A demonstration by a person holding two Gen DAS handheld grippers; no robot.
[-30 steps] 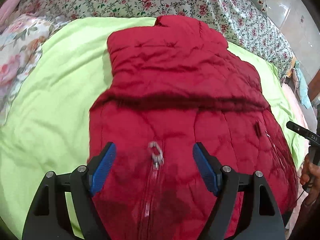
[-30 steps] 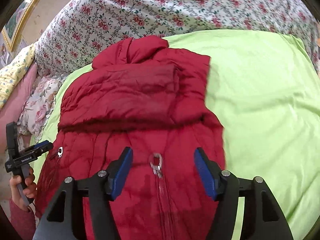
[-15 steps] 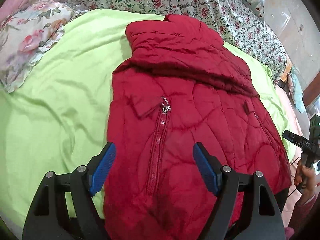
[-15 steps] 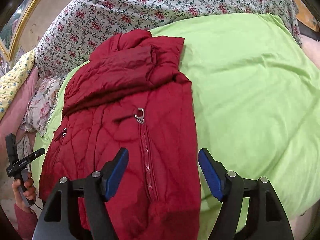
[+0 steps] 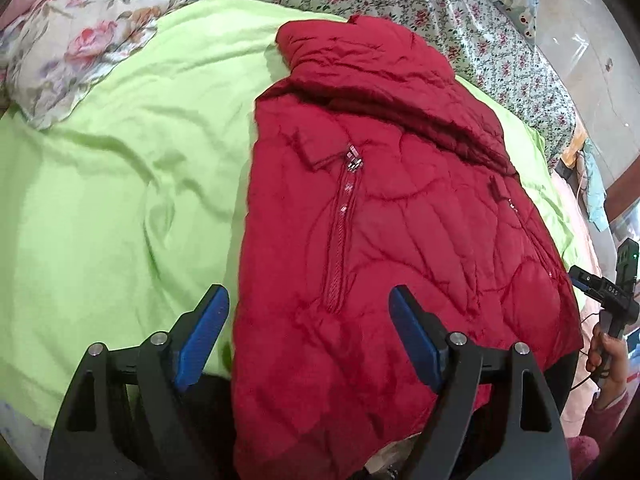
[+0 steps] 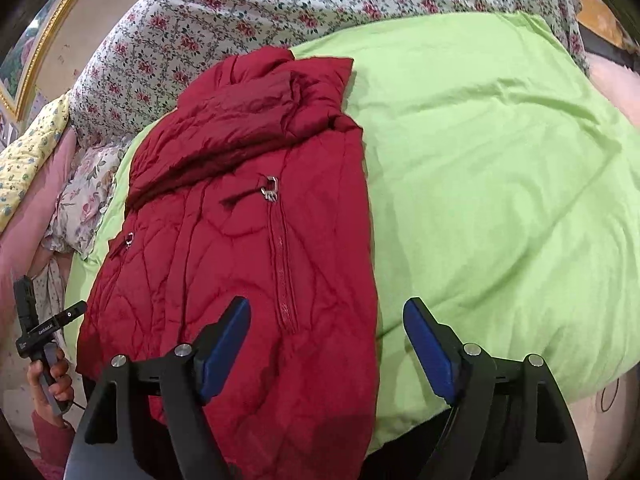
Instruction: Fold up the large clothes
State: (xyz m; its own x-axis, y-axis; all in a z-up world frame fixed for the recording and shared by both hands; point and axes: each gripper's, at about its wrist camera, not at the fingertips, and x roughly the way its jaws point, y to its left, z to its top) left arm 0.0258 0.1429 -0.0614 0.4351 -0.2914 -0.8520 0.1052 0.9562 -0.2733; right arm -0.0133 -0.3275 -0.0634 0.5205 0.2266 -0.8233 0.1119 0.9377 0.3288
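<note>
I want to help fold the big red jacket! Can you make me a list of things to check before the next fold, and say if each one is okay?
1. Red jacket lying on the green sheet: ok.
2. Top part already folded down over the body: ok.
3. Front zipper closed: ok.
4. Left tool opening, nothing pinched; jacket's near edge lies between its pads: ok.
5. Right tool opening, nothing pinched: ok.
6. Bottom hem flat: cannot tell, the tools hide it.
</note>
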